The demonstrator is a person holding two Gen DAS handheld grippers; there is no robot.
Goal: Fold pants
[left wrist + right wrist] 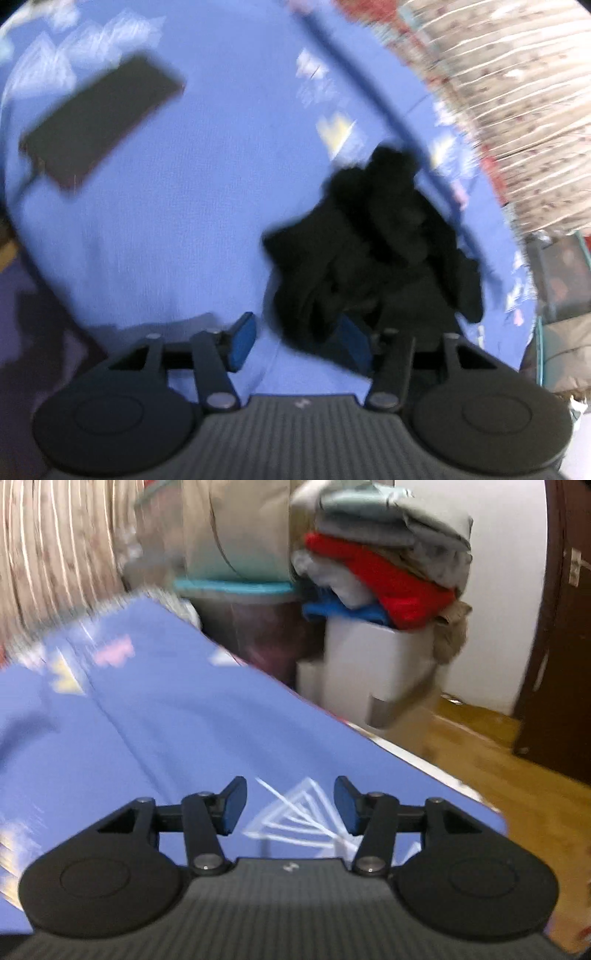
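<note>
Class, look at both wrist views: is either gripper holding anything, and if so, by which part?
Nothing is held. The left gripper is open beside the crumpled black pants, its right finger partly hidden by the cloth. The right gripper is open over the blue sheet.

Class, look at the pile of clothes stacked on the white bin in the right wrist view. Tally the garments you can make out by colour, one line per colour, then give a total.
Grey garments: 2, as far as the blur allows
Red garment: 1
Blue garment: 1
Tan garment: 1, hanging over the side of the white bin
Total: 5
</note>
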